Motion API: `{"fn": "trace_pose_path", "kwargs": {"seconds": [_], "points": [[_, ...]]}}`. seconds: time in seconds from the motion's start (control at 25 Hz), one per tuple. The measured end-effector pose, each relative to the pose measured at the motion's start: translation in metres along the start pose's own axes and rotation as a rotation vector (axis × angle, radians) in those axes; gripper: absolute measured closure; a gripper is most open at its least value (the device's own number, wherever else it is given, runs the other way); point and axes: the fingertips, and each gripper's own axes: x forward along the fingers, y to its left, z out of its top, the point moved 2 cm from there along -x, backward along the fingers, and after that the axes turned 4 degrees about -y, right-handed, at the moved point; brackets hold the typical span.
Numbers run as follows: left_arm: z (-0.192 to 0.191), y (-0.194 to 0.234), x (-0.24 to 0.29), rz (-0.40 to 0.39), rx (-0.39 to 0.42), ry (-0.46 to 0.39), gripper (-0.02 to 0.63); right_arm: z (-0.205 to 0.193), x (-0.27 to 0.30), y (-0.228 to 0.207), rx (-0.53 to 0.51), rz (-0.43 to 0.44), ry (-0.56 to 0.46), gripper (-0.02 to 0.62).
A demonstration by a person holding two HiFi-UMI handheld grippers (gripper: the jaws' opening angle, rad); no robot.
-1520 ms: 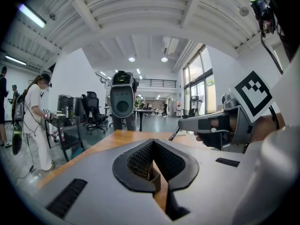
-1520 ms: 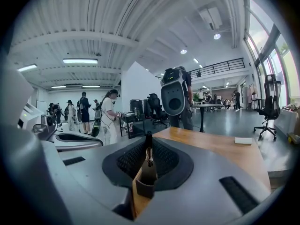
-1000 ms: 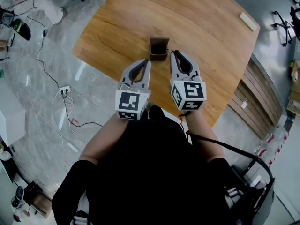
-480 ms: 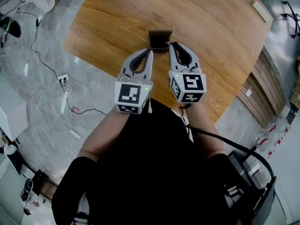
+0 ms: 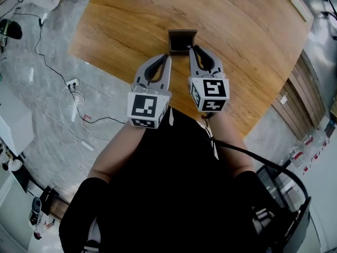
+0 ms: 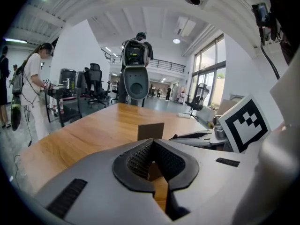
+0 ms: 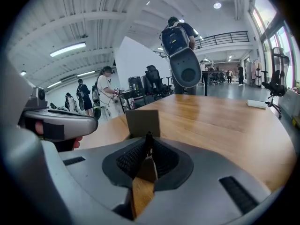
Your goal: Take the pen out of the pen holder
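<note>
The brown pen holder (image 5: pixel 181 41) stands on the wooden table (image 5: pixel 237 30); in the gripper views it is a small upright box (image 6: pixel 151 131) (image 7: pixel 142 122). My right gripper (image 5: pixel 193 49) is shut, with its tips at the holder's near right corner. A thin dark stick, seemingly the pen (image 7: pixel 149 138), stands upright, pinched between those tips. My left gripper (image 5: pixel 168 57) is shut and empty, just short of the holder's near left side. No pen shows above the holder's rim.
A small pale block (image 5: pixel 300 7) lies at the table's far right edge. The table's near edge runs under my grippers; cables (image 5: pixel 73 96) lie on the floor to the left. People, office chairs and a tall grey machine (image 6: pixel 133 76) are beyond the table.
The head view has shifted a little, so the holder sits higher in the picture. Both grippers stay shut at the holder's near side, the right one slightly nearer its corner.
</note>
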Motion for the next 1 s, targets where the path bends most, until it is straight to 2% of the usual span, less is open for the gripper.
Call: {"fn": "trace_pose_path", "kwargs": {"seconds": [0.4,0.64,1.0], "points": [[-0.002,0.002,-0.018,0.018,0.002,-0.004,0.606,-0.009,-0.003,0.004,0.001,-0.025,0.016,0.566],[0.004,-0.004,-0.031,0.023,0.003,-0.031,0.606,0.005,-0.019,0.009,-0.001,-0.031,-0.024,0.566],[0.039,-0.025,-0.060,0.017,0.051,-0.103,0.606,0.035,-0.054,0.014,-0.034,-0.048,-0.084,0.566]]}}
